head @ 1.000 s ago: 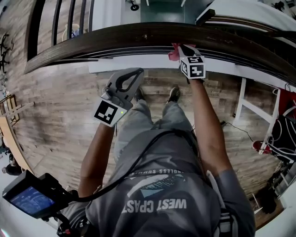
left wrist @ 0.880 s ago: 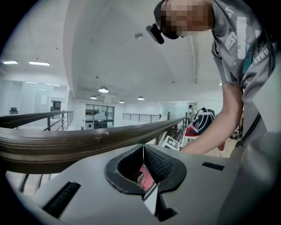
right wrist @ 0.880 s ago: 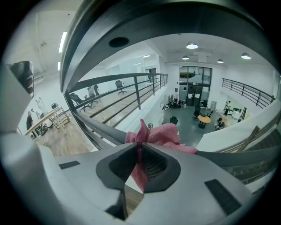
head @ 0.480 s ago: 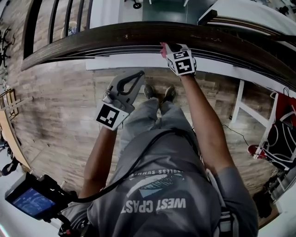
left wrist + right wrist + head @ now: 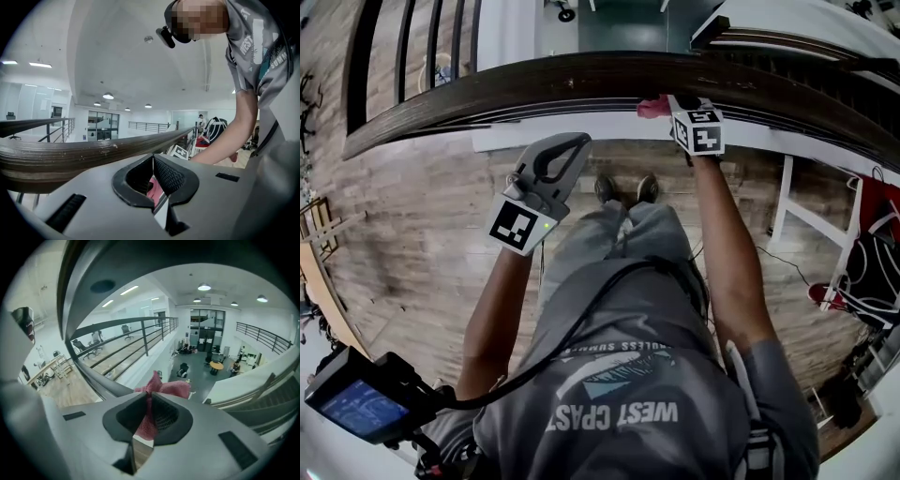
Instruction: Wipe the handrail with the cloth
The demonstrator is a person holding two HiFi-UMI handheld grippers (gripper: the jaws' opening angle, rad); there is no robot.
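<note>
Right gripper (image 5: 151,411) clamps the cloth (image 5: 161,387): pink, crumpled, bunched ahead of its jaws at the dark handrail (image 5: 534,80). Left gripper (image 5: 572,145) is clenched, empty.

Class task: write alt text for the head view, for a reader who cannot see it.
Seen from above, the person's right tool holds a pink cloth against a dark wooden handrail. The left tool, shut and empty, hovers short of the rail above a wooden floor.
</note>
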